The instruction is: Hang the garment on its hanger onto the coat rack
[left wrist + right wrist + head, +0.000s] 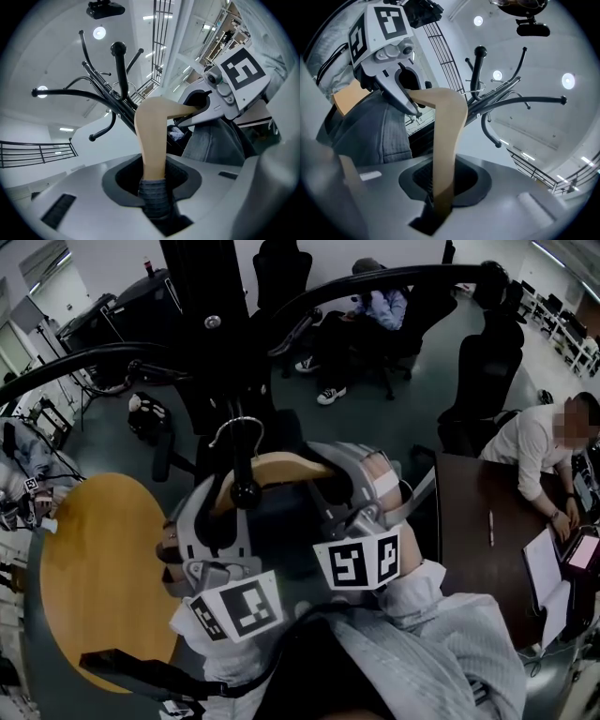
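Observation:
A wooden hanger (281,468) with a metal hook (239,430) carries a dark grey garment (281,521). It is held up close to the black coat rack (216,334), whose curved arms spread overhead. The hook hangs free just in front of the rack's pole. My left gripper (208,512) is shut on the hanger's left arm (152,140), with a fold of grey fabric (154,199) between the jaws. My right gripper (349,495) is shut on the right arm (445,140). In each gripper view the rack's knobbed top (118,49) (480,51) stands just behind the hanger. The garment (370,131) hangs below.
A round wooden table (94,568) lies at the lower left. At the right, a person (534,442) sits at a dark desk (478,521). Black office chairs (487,362) and another seated person (375,306) are behind the rack.

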